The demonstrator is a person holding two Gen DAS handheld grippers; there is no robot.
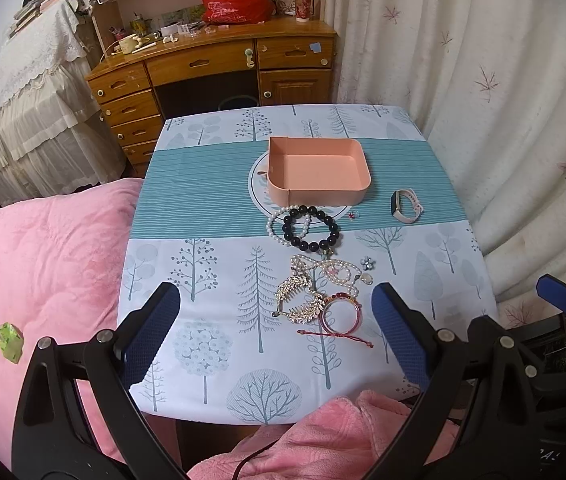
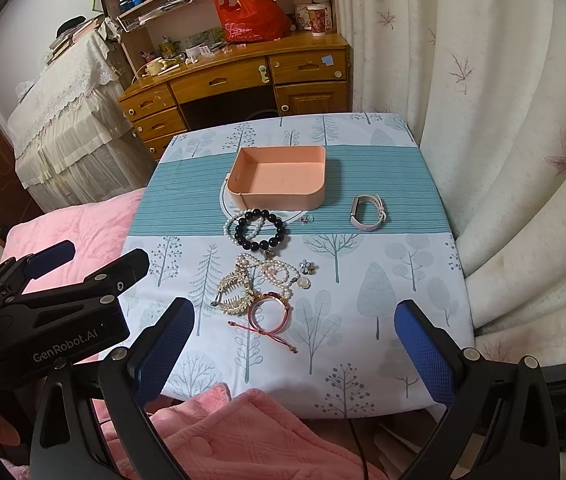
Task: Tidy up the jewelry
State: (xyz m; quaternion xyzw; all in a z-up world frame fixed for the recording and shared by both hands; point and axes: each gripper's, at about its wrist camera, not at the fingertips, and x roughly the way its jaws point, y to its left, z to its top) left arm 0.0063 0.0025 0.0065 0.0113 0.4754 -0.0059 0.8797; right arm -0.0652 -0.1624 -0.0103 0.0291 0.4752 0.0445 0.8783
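An empty pink tray (image 1: 357,190) (image 2: 283,198) stands on the table's teal stripe. In front of it lie a black bead bracelet (image 1: 311,227) (image 2: 261,229) over a white pearl bracelet (image 1: 273,228) (image 2: 230,225). Nearer lie a gold hair comb (image 1: 299,298) (image 2: 235,292), a pearl strand (image 1: 339,270) (image 2: 279,270), a pink bangle (image 1: 341,314) (image 2: 270,312) and a red cord (image 1: 339,335) (image 2: 267,332). A white watch (image 1: 407,206) (image 2: 367,208) lies to the right. My left gripper (image 1: 275,328) and right gripper (image 2: 295,344) are open and empty above the near edge.
A small flower charm (image 1: 368,263) (image 2: 307,267) and a tiny ring (image 1: 353,215) (image 2: 307,219) lie loose. A pink blanket (image 1: 43,264) lies left of the table, curtains (image 1: 503,100) to the right, a wooden desk (image 1: 219,68) behind.
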